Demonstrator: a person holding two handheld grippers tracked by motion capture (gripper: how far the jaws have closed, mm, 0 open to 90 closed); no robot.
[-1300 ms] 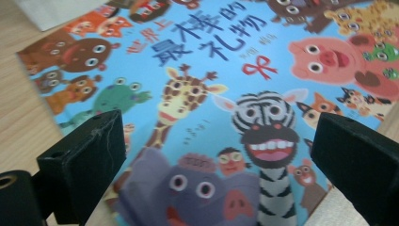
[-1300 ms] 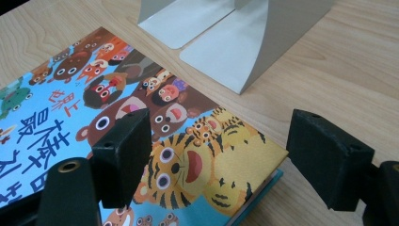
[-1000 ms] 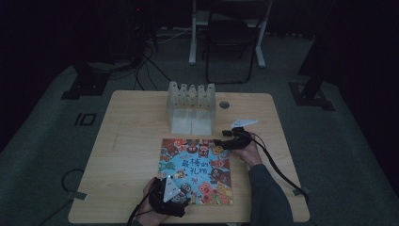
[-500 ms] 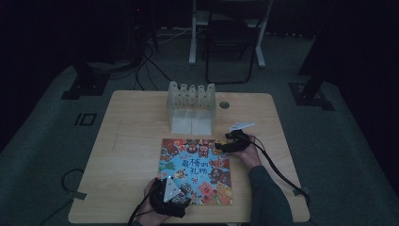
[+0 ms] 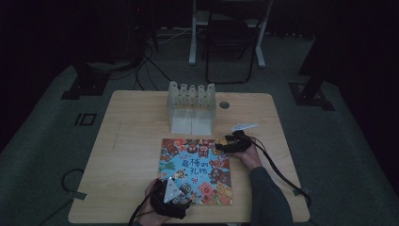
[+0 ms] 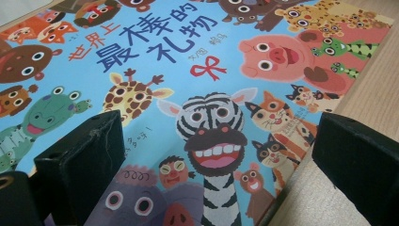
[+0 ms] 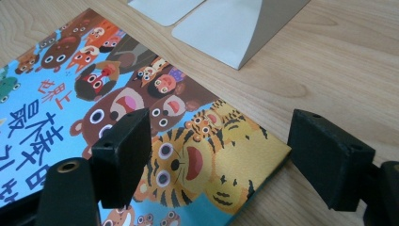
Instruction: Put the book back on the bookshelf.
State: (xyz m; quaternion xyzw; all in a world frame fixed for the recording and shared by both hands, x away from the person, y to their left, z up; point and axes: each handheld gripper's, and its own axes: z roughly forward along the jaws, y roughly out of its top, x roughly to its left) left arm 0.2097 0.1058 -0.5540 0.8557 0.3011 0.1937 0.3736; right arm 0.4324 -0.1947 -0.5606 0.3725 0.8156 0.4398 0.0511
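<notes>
Flat on the wooden table [image 5: 127,155], toward the near edge and a little right of centre: a picture book [image 5: 197,170] with a blue cover crowded with cartoon animals and large Chinese lettering. Just beyond its far edge, standing upright: a white rack [image 5: 191,107] with a row of tall dividers and a pale base plate, close to the book but not touching it. Near the far right of the rack, set into the tabletop: a small round cable hole [image 5: 224,104].

At the book's near left corner: the left gripper [image 5: 175,195], held in a hand that comes in from the near edge. Jaws wide apart and low over the cover, one above the printed animals, the other above bare wood past the book's edge; nothing pinched between them. Seen from the left gripper view: a zebra face, a pink pig and a cat on the cover [image 6: 202,94], table wood [image 6: 371,89] off to the side.

At the book's far right corner: the right gripper [image 5: 225,143], cable trailing back along the sleeve. Jaws just opened wider, now spread to either side of the tiger-printed corner [image 7: 226,155], one over the cover and one over the wood, pads clear of the book. Beyond that corner in the right gripper view: the rack's base [image 7: 235,28].
</notes>
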